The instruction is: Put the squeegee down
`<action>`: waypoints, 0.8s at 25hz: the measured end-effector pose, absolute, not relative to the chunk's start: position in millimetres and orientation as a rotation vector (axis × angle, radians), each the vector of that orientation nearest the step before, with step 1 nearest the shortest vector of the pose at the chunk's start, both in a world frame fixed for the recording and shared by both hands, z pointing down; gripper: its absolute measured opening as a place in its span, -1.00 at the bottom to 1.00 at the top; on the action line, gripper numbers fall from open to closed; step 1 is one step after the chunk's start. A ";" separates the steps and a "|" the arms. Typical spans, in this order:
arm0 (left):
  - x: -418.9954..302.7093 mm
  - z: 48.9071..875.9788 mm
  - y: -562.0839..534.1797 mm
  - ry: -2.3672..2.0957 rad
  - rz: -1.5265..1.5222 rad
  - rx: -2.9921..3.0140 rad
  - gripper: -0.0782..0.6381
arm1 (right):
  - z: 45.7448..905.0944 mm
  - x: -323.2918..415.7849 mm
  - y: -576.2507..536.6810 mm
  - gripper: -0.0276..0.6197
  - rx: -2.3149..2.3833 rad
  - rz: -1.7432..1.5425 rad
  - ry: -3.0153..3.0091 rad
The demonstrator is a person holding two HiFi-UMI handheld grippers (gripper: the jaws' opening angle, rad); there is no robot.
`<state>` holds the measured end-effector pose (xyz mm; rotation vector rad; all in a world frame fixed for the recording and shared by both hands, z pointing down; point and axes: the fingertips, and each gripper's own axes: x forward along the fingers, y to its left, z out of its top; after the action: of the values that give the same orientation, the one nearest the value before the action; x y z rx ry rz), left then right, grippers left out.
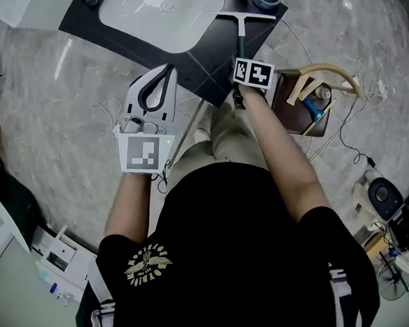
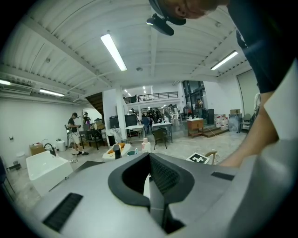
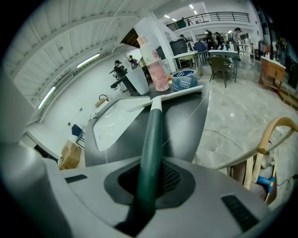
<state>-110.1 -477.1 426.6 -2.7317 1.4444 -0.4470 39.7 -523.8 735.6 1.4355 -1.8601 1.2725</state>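
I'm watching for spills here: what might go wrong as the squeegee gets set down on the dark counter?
The squeegee blade sits close to the blue roll and pink bottle; a sideways slip might knock them over. The right gripper is shut on the handle near the counter edge, so the released handle may overhang and tip to the floor.

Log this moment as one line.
right gripper: shut on squeegee handle | squeegee: blade over dark counter, beside sink | left gripper: shut, empty
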 end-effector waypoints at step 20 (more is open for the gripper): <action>-114.4 415.4 -467.6 1.439 -0.421 -2.714 -0.72 | 704.0 17.3 -487.7 -0.10 1.160 1.014 -2.067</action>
<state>-114.4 -467.6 415.4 -2.7136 1.4393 -0.4208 17.3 -487.7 704.0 1.1604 -2.0671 1.0138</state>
